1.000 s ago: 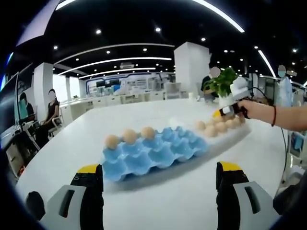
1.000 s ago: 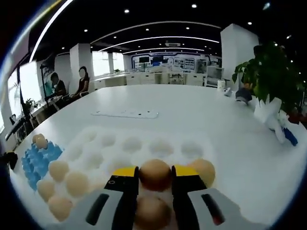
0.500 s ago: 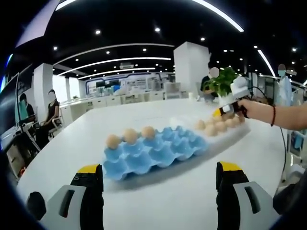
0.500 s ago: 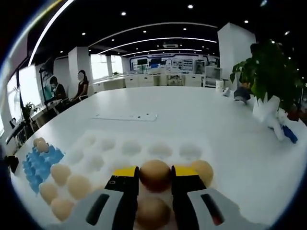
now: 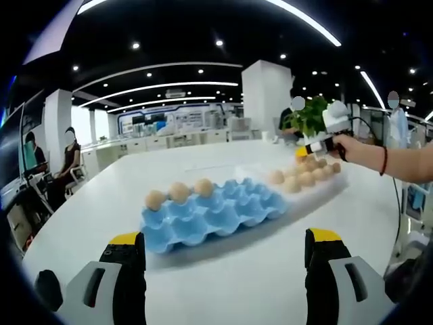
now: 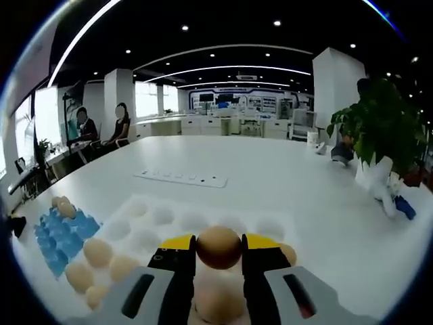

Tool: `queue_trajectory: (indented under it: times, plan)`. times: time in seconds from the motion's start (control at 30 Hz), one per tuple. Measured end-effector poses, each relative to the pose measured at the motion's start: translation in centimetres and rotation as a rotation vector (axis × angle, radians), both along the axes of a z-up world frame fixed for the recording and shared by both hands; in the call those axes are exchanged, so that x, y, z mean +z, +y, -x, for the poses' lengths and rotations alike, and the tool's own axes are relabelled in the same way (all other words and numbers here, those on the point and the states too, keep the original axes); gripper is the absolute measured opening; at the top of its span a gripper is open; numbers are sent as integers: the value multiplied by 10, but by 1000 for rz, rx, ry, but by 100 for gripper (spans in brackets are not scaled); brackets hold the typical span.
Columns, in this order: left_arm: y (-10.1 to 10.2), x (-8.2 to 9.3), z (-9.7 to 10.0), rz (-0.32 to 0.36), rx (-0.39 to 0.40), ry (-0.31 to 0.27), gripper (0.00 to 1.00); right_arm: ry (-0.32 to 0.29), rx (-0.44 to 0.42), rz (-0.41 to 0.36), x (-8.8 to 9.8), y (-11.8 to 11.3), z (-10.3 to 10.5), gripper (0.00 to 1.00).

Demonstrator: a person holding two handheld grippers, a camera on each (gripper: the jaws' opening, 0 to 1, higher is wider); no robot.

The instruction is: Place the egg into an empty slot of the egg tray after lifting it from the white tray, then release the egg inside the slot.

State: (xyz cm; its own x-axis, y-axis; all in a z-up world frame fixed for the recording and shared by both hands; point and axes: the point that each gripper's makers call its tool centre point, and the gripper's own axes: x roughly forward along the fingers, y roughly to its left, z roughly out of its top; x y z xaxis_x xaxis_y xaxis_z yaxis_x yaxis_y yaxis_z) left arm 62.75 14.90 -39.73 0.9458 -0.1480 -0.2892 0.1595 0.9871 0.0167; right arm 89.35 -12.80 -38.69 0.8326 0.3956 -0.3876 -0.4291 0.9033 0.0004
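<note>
Left gripper view: left gripper (image 5: 220,271) idle, jaws spread wide, nothing between them, low over white table (image 5: 81,223) just in front of blue egg tray (image 5: 213,213). Three eggs (image 5: 179,192) seated along far-left edge of egg tray; other slots empty. White tray (image 5: 318,189) just beyond right end of egg tray, carrying several eggs. Right gripper (image 5: 318,145) above far end of white tray, in a person's hand (image 5: 348,145).

Right gripper view: right gripper (image 6: 218,250) pinching one egg (image 6: 218,247) between yellow-tipped jaws, apparently raised clear of white tray (image 6: 169,217). Egg tray (image 6: 64,230) left of white tray.

Progress, judged: grasp and lift done. Carry to egg tray, seating in empty slot, release not yet done.
</note>
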Motion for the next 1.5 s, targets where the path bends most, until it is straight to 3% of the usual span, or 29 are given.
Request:
queue_trajectory:
  times: [0.13, 0.73, 1.5]
  plan:
    - [-2, -1, 1, -5, -6, 2, 100, -7, 14, -9, 4, 6, -6, 27]
    - [3, -1, 5, -6, -13, -3, 100, 4, 73, -38, 3, 43, 13, 27]
    - [5, 5, 9, 26, -9, -19, 100, -4, 211, -58, 11, 109, 33, 27]
